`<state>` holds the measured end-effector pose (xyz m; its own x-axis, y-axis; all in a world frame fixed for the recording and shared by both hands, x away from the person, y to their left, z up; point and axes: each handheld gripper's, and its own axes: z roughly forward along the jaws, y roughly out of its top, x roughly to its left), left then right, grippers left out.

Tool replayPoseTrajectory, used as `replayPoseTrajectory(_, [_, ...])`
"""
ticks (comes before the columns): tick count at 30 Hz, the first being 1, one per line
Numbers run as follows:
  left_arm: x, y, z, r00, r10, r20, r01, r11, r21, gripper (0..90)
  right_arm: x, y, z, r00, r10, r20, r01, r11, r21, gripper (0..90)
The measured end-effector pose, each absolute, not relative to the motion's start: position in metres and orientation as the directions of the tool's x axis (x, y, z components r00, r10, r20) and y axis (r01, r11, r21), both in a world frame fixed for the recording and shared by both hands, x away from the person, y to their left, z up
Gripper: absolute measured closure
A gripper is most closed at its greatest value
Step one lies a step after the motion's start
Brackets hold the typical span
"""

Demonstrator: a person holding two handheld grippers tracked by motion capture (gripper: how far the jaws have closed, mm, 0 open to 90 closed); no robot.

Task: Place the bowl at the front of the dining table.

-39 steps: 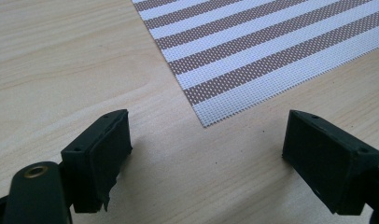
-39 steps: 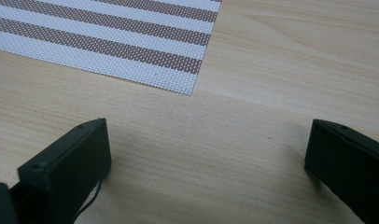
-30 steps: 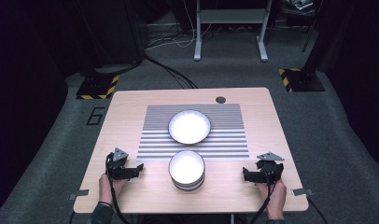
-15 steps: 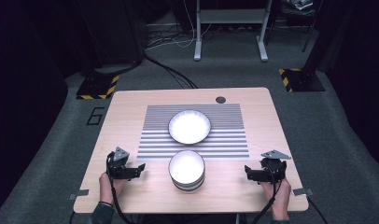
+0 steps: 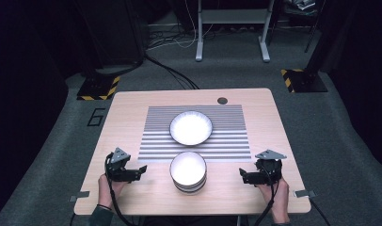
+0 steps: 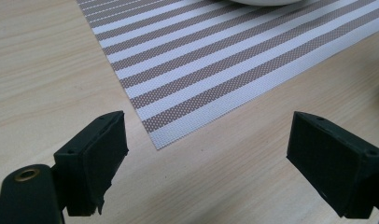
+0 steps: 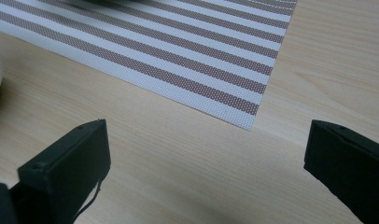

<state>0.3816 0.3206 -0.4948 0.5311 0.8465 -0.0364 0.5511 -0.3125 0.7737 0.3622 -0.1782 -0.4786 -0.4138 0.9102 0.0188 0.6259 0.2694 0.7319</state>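
The left gripper (image 5: 141, 168) stands with its jaws wide and nothing between them, and the right gripper (image 5: 242, 176) likewise gapes empty; both point inward over the bare wood of the table (image 5: 132, 103); between the two, near each, stands the stack of white bowls (image 5: 188, 171), close to the person's edge; beyond the stack, farther from both tools, a single white bowl (image 5: 191, 127) sits on the striped mat (image 5: 156, 141), whose near corners lie just ahead of each pair of jaws in the gripper views. The step in hand looks like the opening approach: nothing is gripped yet, and the stack seems the likely target; the next move probably calls for one gripper to swing inward and take the rim of the top bowl, jaws astride the wall, while the other steadies the bowls beneath. Against the frame a second earlier, the right gripper sits a little farther from the stack and slightly higher; the left one has barely shifted; bowls and mat lie unchanged.
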Motion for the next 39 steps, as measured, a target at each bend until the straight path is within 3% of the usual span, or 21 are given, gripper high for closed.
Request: replayPoseTrajectory(39, [0.382,0.280,-0.451,0.659,0.751,-0.046,0.463,-0.358,0.811,8.9,0.363,-0.113,-0.434,-0.566,0.824,-0.019,0.541,0.389,0.746,0.0])
